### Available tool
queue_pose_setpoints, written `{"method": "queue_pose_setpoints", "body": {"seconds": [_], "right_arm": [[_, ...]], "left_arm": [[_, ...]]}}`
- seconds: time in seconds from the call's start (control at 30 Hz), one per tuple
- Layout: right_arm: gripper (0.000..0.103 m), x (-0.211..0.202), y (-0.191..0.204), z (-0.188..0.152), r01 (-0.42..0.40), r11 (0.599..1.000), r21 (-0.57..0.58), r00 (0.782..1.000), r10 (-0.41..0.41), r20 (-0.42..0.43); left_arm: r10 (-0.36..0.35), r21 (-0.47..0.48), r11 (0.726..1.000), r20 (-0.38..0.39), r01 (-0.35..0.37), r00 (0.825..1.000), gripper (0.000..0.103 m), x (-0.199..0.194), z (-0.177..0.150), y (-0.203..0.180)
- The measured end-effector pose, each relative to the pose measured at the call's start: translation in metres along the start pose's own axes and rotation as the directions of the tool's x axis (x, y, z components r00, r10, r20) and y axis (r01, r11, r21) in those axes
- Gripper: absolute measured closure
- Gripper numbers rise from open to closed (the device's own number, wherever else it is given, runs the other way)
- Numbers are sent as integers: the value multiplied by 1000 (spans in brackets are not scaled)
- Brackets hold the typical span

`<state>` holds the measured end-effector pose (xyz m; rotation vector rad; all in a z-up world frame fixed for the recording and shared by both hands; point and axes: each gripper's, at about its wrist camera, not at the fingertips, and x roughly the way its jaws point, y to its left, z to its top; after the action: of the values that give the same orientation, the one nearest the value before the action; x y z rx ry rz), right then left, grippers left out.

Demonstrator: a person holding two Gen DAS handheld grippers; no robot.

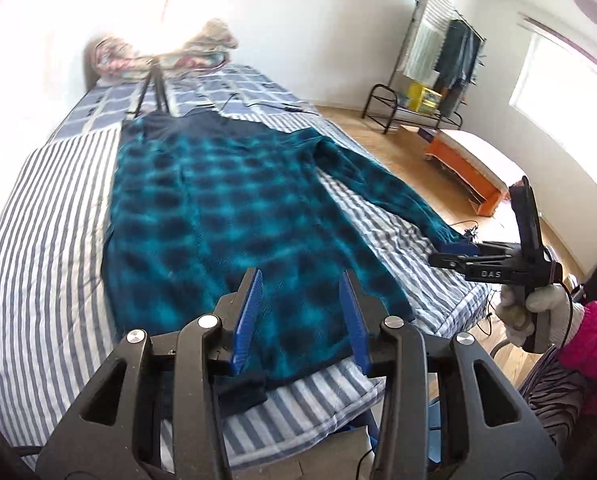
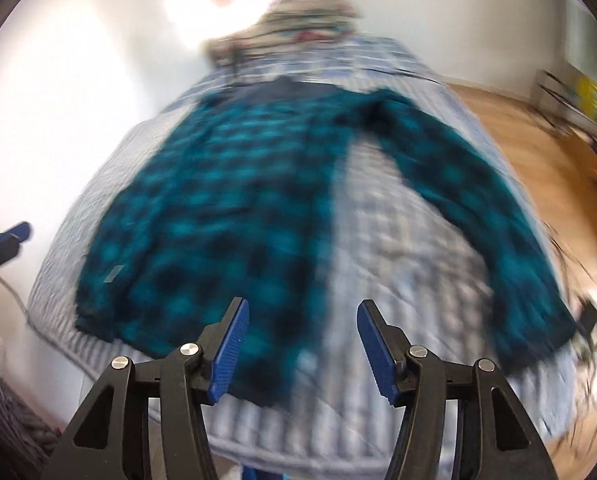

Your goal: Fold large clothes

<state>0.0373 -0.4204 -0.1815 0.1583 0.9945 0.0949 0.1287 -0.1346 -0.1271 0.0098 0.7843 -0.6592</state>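
Left wrist view: shirt (image 1: 226,216) flat on bed (image 1: 50,208), long axis running away from left tool (image 1: 302,304), spread, empty. Right tool (image 2: 303,340), also spread, is nearer the outstretched sleeve (image 2: 478,216).

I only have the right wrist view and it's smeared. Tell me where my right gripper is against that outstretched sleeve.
Observer: In the left wrist view, your right gripper points sideways at the sleeve cuff, close beside it at the bed's edge. I can't tell whether they touch.
Operator: Report the left gripper.
Observer: The left gripper is open above the near hem of the plaid shirt, holding nothing.
Operator: Name anything past the collar.
Observer: A tripod stands on the bed just beyond it.
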Motion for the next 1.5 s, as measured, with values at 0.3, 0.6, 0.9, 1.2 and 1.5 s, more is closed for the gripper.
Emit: {"method": "queue_pose_setpoints", "body": {"seconds": [0.3,0.6,0.9,1.2,1.5], "right_arm": [[42,-21,-118,-39,177,920,350,982,-188,-2],[35,-23,-233,-64,116,702,703,981,-192,30],[37,-4,-259,-58,113,679,725,979,-201,35],[95,2,-253,-55,121,698,706,982,-188,17],[100,-50,-182,-23,122,824,552,958,-243,150]], "left_arm": [[-12,26,1000,-36,13,999,62,29,-8,-4],[-33,37,999,-57,35,998,62,41,-10,-9],[-36,83,996,-92,43,995,62,54,-14,-22],[-30,105,994,-101,40,994,62,56,-17,-26],[-29,111,993,-83,38,996,62,49,-16,-27]]}}
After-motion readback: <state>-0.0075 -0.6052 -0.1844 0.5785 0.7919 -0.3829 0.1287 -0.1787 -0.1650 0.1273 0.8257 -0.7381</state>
